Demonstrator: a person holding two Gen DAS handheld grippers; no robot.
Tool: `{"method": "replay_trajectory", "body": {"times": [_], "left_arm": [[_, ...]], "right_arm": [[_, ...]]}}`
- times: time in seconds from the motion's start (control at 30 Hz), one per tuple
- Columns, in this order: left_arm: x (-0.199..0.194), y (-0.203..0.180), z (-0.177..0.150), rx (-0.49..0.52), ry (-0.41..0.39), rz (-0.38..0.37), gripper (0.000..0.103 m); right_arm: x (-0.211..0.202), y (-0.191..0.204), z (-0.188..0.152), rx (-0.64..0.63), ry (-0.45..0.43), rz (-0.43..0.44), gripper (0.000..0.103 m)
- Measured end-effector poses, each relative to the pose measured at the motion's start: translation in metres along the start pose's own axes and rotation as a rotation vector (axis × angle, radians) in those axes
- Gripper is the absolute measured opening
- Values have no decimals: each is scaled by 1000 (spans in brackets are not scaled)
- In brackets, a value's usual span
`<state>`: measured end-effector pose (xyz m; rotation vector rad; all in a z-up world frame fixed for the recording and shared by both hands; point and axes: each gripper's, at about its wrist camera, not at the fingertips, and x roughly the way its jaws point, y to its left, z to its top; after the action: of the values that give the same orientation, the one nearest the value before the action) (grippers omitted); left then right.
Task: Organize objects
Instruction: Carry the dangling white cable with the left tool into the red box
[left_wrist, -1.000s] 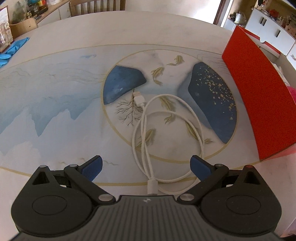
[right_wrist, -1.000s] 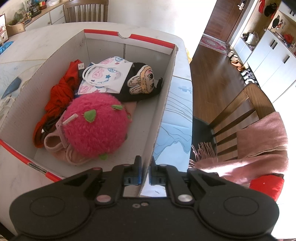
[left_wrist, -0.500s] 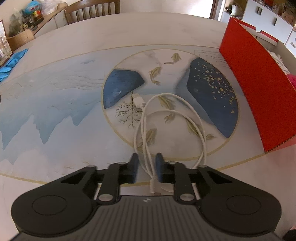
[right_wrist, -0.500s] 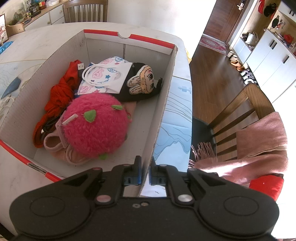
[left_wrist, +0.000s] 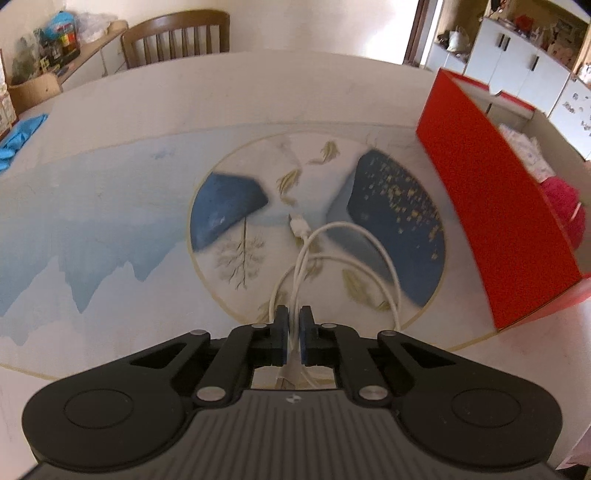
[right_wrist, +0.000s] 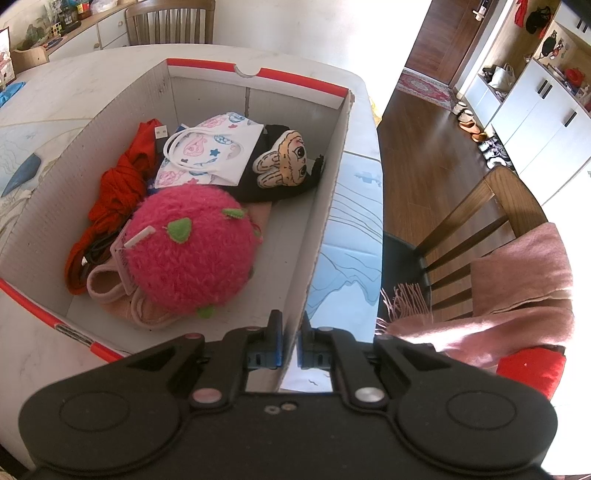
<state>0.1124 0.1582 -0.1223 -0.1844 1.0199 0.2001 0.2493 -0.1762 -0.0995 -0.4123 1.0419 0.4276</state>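
Note:
A coiled white USB cable (left_wrist: 373, 243) lies on the painted tabletop (left_wrist: 110, 206), its plug (left_wrist: 298, 226) pointing away from me. My left gripper (left_wrist: 294, 321) is closing its jaws on the near strands, and the blue pads pinch the cable. The red-sided cardboard box (left_wrist: 491, 206) stands to the right. In the right wrist view my right gripper (right_wrist: 290, 332) is shut on the box's right wall (right_wrist: 325, 229). Inside lie a pink plush ball (right_wrist: 192, 251), a patterned face mask (right_wrist: 210, 151), a black plush with a cartoon face (right_wrist: 284, 162) and a red cloth (right_wrist: 118, 192).
A wooden chair (left_wrist: 177, 37) stands behind the table and a blue cloth (left_wrist: 18, 136) lies at its far left edge. Right of the box the table ends; a chair draped with a pink scarf (right_wrist: 517, 280) sits there. White cabinets (right_wrist: 546, 122) line the far wall.
My left gripper went from wide open to shut around the cable's near strands and has lifted slightly, drawing the coil up. The right gripper and the box have not moved.

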Motion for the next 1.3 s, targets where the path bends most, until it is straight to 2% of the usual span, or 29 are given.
{"method": "replay_trajectory", "body": {"times": [0.43,0.77,1.07,1.3], "left_arm": [[-39,-19,36,69,-120,-80,5],[-83,-45,84,145,-246,-159,5],[-92,-98,126,245,-305,-248,5],[-72,-152,142,313,-280,-319,5]], "right_arm": [[0,0,0,0,0,0,6],[0,0,1,-6,1,-2,6],[1,2,1,-5,-1,-1,6],[1,2,1,-4,-3,0,6]]}}
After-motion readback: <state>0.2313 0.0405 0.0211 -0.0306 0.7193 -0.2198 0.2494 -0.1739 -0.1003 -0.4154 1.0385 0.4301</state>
